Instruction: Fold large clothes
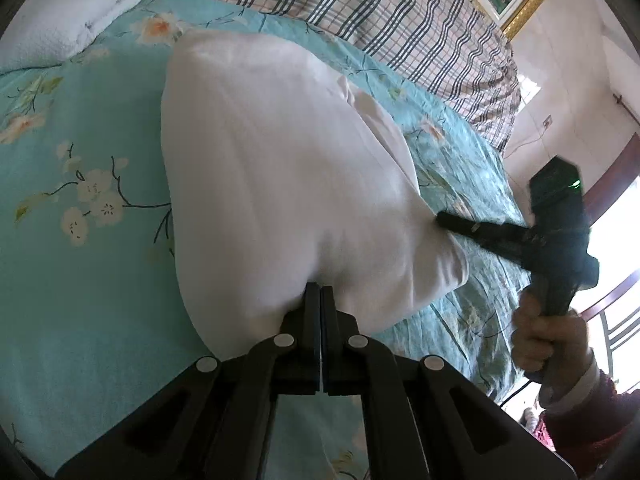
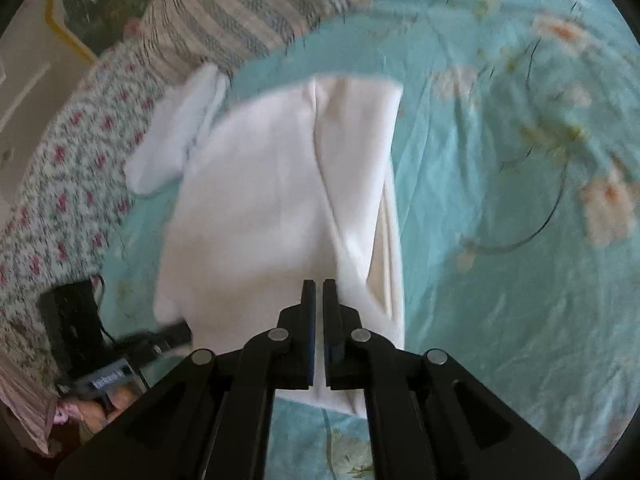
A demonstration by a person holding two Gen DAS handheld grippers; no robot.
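Left wrist view shows the left gripper (image 1: 321, 292) clamped on the white cotton garment (image 1: 280, 184), the right gripper (image 2: 316, 288) likewise pinching its near edge above the turquoise floral bedsheet (image 1: 80, 272). Uneven lifting could skew the fold; thin fabric might slip free.

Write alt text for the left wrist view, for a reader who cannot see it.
The left tool, fingers closed, pinches the near edge of a white garment on a turquoise floral bedsheet. At right, the right tool grips the same garment's other corner. A plaid blanket lies along the far side of the bed.
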